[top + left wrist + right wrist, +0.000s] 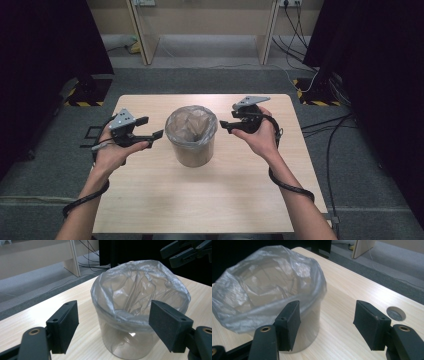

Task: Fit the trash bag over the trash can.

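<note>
I see the clear bin standing upright at the centre of the high view on the wooden table, lined with a thin plastic bag whose edge is folded out over the rim; inside I make out only crumpled film. My left gripper sits just left of it and my right gripper just right, both with jaws spread, grasping nothing and clear of the bag.
</note>
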`<action>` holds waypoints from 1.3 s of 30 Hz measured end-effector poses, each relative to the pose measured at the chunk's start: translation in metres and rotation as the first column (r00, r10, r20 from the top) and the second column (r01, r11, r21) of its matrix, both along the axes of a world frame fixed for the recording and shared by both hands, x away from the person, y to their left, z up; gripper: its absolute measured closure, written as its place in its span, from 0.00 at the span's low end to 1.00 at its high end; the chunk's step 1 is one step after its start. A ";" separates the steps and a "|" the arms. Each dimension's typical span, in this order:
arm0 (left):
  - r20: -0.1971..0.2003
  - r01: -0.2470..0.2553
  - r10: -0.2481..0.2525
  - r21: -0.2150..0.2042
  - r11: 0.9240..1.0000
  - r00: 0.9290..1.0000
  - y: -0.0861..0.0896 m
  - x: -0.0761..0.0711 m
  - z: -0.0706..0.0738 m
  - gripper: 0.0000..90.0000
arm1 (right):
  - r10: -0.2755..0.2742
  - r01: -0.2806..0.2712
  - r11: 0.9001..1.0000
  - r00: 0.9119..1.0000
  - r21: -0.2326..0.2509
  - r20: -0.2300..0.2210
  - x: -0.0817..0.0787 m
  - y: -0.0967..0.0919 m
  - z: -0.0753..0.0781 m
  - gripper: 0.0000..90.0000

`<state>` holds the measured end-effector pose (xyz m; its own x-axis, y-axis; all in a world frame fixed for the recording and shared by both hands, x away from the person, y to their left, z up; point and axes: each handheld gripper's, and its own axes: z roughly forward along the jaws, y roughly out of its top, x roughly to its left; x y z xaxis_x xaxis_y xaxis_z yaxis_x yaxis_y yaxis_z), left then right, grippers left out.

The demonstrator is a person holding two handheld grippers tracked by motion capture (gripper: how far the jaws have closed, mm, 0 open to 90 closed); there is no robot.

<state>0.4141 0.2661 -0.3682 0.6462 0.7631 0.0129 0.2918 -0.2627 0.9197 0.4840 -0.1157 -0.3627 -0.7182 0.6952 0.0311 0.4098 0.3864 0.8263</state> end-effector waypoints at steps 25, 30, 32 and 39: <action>-0.001 -0.087 0.087 -0.018 0.996 0.996 0.024 -0.019 -0.038 0.27 | -0.104 0.104 0.995 0.995 0.006 -0.014 -0.019 -0.048 -0.027 0.42; -0.008 -0.101 0.101 -0.018 0.995 0.995 0.028 -0.023 -0.047 0.27 | -0.125 0.125 0.992 0.992 0.008 -0.012 -0.024 -0.057 -0.033 0.41; -0.019 -0.103 0.103 -0.015 0.995 0.994 0.031 -0.024 -0.050 0.27 | -0.135 0.135 0.991 0.991 0.008 -0.015 -0.025 -0.061 -0.036 0.41; -0.026 -0.116 0.116 -0.002 0.993 0.993 0.034 -0.028 -0.060 0.27 | -0.172 0.172 0.985 0.985 0.002 -0.031 -0.031 -0.077 -0.049 0.41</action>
